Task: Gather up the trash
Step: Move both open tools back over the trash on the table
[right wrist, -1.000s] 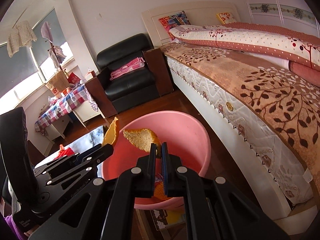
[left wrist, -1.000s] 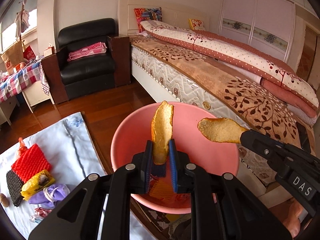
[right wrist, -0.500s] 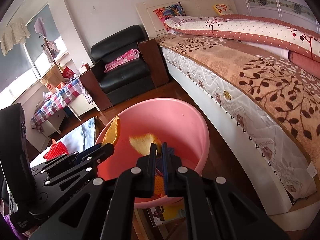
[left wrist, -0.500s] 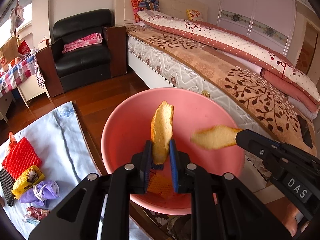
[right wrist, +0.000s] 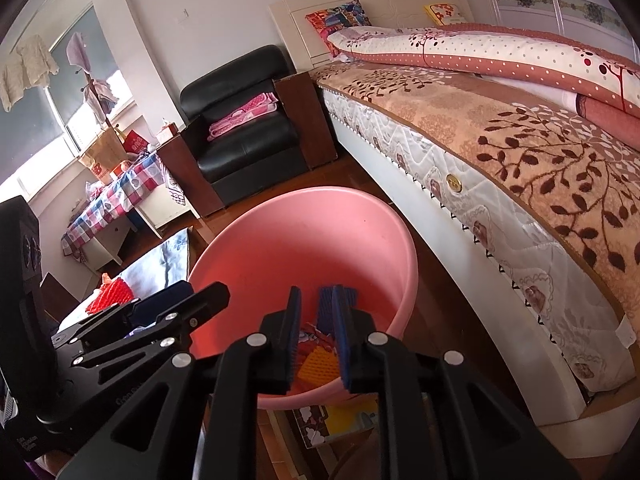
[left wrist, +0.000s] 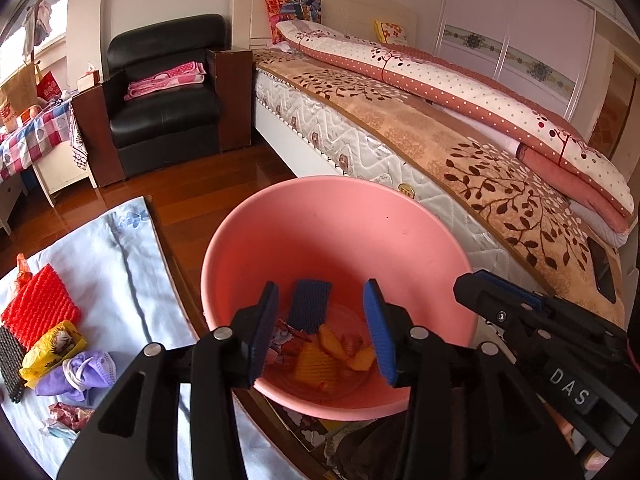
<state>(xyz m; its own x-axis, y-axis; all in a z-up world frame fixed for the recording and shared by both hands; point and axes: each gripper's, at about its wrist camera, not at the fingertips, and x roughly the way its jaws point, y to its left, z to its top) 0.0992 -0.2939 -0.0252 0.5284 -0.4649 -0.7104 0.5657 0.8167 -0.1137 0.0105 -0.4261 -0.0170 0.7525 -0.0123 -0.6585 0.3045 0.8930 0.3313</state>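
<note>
A round pink plastic basin (left wrist: pixel 340 240) is sitting at the centre of the left wrist frame, its mouth facing up. Orange peel pieces (left wrist: pixel 344 350), a dark blue foam net sleeve (left wrist: pixel 310 306) and an orange foam net (left wrist: pixel 310 364) are lying in its bottom. At the lower left, a red foam net (left wrist: pixel 38 312), a yellow wrapper (left wrist: pixel 54 346) and a crumpled purple mask (left wrist: pixel 76 372) are resting on a pale blue cloth.

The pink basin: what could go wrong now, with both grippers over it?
1. The pink basin seems to overhang the table edge; a bump from the left gripper, jaws opening and empty, might tip it.
2. The right gripper is close beside; they could collide.
3. The purple mask lies near the cloth's edge and might slip off.
</note>
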